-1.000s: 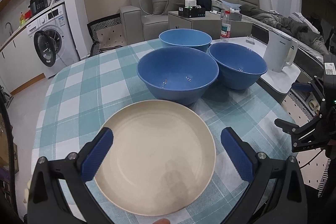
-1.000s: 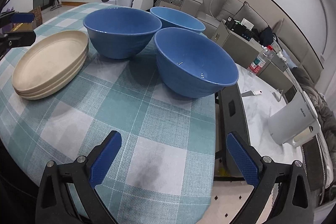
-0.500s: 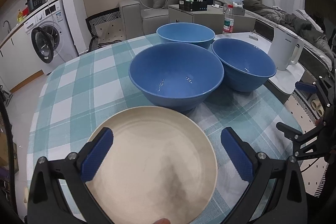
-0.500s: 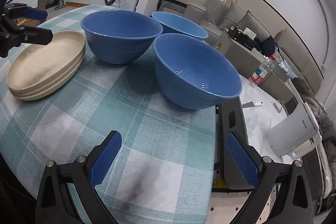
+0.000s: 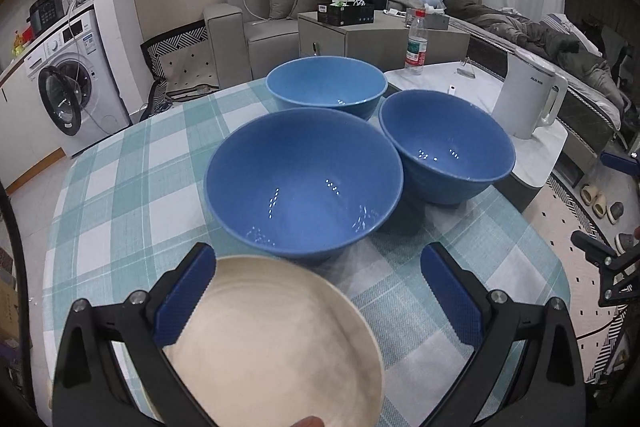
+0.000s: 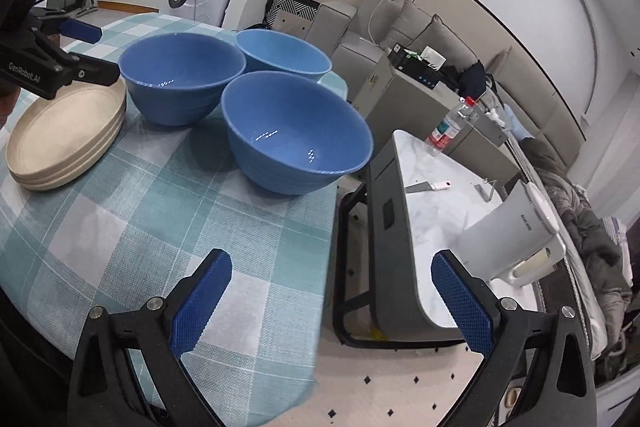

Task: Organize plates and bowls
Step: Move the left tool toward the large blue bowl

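Plates (image 6: 66, 141) sit stacked at the left edge of the table (image 6: 168, 223), three cream ones by our count in the right wrist view, so we judge the bowls to be the step in hand. We hold the left gripper (image 5: 316, 301) over that stack with its jaws spread wide and nothing between them; the near bowl (image 5: 304, 183) stands just ahead of its fingertips. The right gripper (image 6: 330, 301) hangs off the table's right corner, also spread and empty, with the right bowl (image 6: 296, 135) ahead of it near the table edge. The far bowl (image 5: 326, 87) stands behind the other two, and all three crowd close, rims almost touching.

To nest them well, we take one bowl by its rim, one finger inside and one outside, and pinch deep enough that the glazed wall cannot slip. We think the right bowl is the sensible first pick for the right gripper, since it stands nearest that gripper. We lift it straight up until it clears the neighbouring rims, carry it level, and lower it centred into the near bowl. The left gripper can steady the receiving bowl if it skids on the cloth. The kettle (image 6: 516, 235) on the side table keeps clear of our path.
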Demonstrator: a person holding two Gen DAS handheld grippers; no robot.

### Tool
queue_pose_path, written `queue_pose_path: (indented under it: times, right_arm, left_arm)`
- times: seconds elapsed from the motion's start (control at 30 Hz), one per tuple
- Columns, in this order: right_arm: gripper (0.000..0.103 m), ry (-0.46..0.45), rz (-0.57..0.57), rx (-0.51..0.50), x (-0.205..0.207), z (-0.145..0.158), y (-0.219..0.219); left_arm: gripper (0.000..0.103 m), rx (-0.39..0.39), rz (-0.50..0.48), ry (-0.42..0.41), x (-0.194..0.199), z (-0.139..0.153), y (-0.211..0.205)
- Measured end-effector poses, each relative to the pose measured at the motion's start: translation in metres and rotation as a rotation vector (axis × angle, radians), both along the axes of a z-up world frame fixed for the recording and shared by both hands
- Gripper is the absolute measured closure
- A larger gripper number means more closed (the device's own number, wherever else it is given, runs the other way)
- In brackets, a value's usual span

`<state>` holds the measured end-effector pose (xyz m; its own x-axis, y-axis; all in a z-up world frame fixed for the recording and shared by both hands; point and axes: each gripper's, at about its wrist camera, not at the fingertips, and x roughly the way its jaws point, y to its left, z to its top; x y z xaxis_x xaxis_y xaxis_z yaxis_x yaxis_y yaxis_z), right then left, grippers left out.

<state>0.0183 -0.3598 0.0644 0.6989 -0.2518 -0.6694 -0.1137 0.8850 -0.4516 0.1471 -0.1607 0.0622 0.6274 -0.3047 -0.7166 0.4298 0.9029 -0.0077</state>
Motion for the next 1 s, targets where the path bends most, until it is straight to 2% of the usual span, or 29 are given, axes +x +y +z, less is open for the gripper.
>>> queue_pose_path:
  times: [0.3,0.57,1.0]
  right_arm:
    - [0.001,-0.029,0.014,-0.052,0.007,0.046,0.007]
    - [0.001,-0.052,0.027,-0.077,0.030,0.081,0.016]
    - [0.001,-0.044,0.070,-0.099,0.070,0.097,0.033]
  left_arm:
    - [0.000,-0.032,0.003,-0.009,0.019,0.019,0.005]
    - [0.000,-0.046,0.006,-0.021,0.038,0.036,0.013]
    - [0.000,-0.051,0.041,-0.036,0.065,0.054,0.030]
